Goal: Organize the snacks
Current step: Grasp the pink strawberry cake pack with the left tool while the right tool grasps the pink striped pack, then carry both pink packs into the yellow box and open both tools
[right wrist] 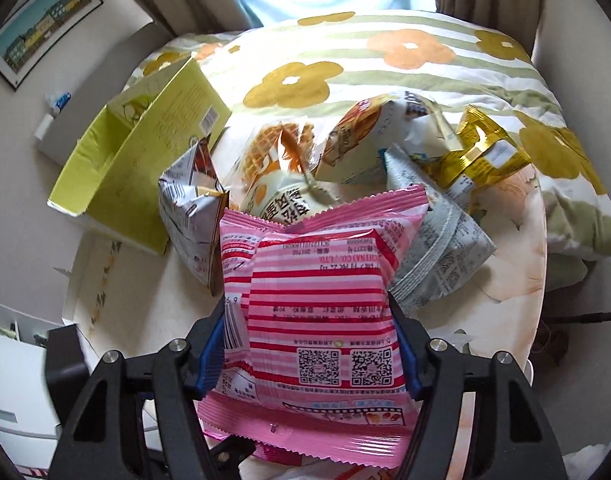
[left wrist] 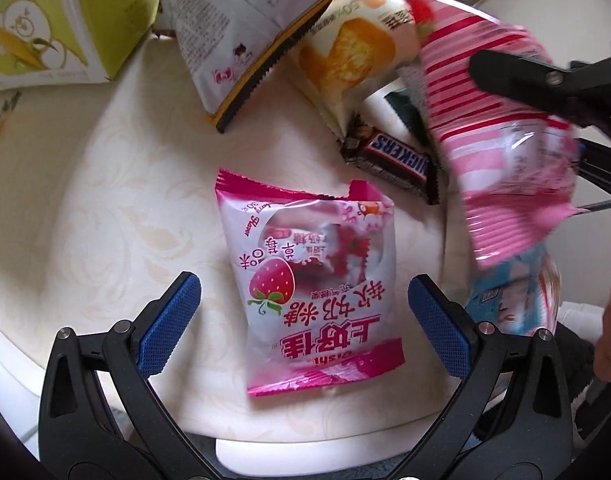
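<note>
My right gripper [right wrist: 307, 344] is clamped on a pink striped packet [right wrist: 317, 304], its blue pads pressing both side edges, and the packet hangs clear of the table, which the left wrist view confirms, where it shows blurred at the right with the black arm of that gripper across it. My left gripper [left wrist: 303, 320] is spread wide and holds nothing; it points down at a strawberry candy bag [left wrist: 309, 280] lying flat on the cream table [left wrist: 105, 200], with one pad on either side of the bag and neither touching it. Judging by how things lie, the sorting has barely begun. The yellow-green box [right wrist: 117, 176] stands open at the left of the table, and the part of its inside that I can see looks empty, though I cannot see to the bottom. Nearly everything else is loose in a heap beyond my grippers: a chocolate bar [left wrist: 393, 160], a cake packet [left wrist: 357, 52], a white bag with a serrated edge [left wrist: 249, 32], a waffle packet [right wrist: 277, 152], a grey packet [right wrist: 433, 248] and a gold-wrapped one [right wrist: 481, 156], several leaning on each other. A flowered quilt [right wrist: 385, 56] lies behind them. So one snack is in hand and on its way somewhere, a second is lined up for a grasp, and the rest of the pile is, I reckon, yet to be placed.
</note>
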`<state>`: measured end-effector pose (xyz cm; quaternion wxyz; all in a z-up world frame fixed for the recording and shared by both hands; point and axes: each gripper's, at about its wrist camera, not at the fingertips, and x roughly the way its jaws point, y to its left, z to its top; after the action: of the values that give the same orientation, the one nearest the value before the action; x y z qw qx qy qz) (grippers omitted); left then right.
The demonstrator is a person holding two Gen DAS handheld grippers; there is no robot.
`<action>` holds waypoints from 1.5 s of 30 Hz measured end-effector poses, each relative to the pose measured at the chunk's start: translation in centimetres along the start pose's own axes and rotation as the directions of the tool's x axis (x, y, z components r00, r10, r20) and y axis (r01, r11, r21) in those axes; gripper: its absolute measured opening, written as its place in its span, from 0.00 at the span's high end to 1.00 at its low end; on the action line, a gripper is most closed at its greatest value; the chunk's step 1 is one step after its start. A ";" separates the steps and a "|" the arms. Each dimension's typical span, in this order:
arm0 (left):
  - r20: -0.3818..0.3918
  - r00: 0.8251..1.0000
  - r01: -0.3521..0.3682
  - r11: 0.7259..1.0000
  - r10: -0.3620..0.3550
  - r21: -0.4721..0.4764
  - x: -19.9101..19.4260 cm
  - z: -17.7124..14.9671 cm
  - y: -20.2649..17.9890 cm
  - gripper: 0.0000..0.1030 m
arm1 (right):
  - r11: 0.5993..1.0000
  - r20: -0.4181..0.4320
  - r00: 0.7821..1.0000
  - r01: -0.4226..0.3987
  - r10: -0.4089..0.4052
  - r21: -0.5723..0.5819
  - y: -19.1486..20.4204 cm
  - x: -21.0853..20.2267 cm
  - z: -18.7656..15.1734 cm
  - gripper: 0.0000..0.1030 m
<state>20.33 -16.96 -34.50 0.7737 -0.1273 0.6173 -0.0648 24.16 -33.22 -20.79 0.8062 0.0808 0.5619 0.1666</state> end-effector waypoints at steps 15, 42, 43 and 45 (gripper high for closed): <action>0.032 0.984 -0.176 0.969 0.173 0.172 4.4 0.1 -5.6 0.30 | 1.000 0.012 1.000 -0.010 0.010 0.006 -0.5 -0.4 -0.3 0.37; 0.142 0.990 -0.042 0.993 0.026 0.109 -7.5 -0.3 -0.7 0.60 | 1.000 0.102 0.995 -0.010 0.013 -0.028 1.3 -4.0 0.9 0.38; 0.159 0.987 -0.041 0.994 0.023 0.106 -8.5 -0.3 -0.5 0.60 | 0.999 0.112 0.994 -0.013 0.016 -0.032 1.5 -4.4 1.1 0.38; 0.202 0.979 -0.038 0.994 0.016 0.102 -11.7 1.5 -1.3 0.60 | 0.999 0.134 0.991 -0.015 0.021 -0.043 2.0 -5.2 1.7 0.38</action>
<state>19.18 -15.05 -22.87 0.8384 -0.0840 0.5336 -0.0735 23.75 -33.14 -14.98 0.8421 0.0801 0.5021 0.1797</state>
